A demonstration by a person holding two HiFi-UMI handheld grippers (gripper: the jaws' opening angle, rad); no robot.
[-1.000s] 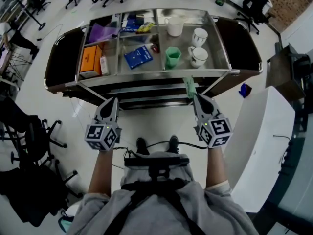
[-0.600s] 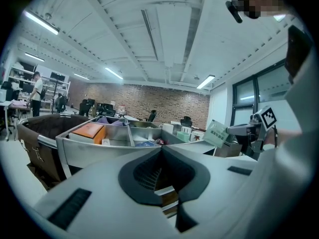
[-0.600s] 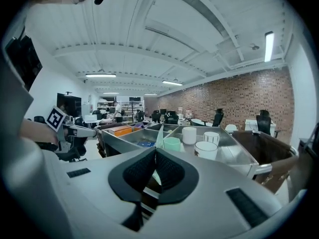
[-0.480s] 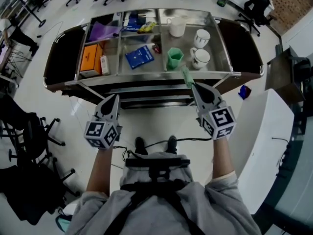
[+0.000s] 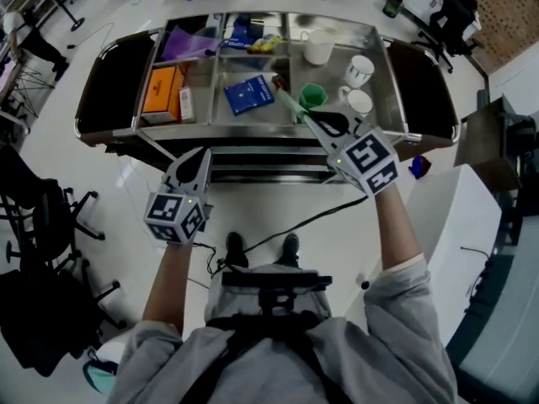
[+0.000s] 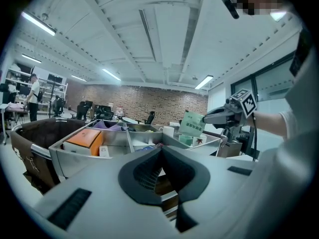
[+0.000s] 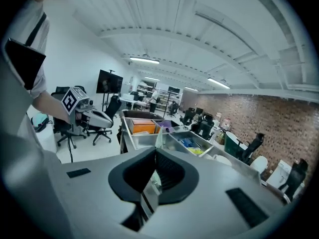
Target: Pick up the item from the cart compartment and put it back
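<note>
Right hand-held gripper [image 5: 305,119] pinching flat green printed packet [image 5: 289,103], holding it above front part of steel compartment cart [image 5: 253,127]. Left gripper view showing packet's broad face; head view showing only thin edge. Left hand-held gripper [image 5: 200,154] hanging pressed together, empty.

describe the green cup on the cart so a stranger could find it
Look at the steel cart, then its right-hand compartment, where the cups stand. The green cup sits at that compartment's near left corner; the other three are white.

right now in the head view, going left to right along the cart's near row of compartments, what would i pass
orange box → small white box → blue booklet → green cup → white mug
</note>
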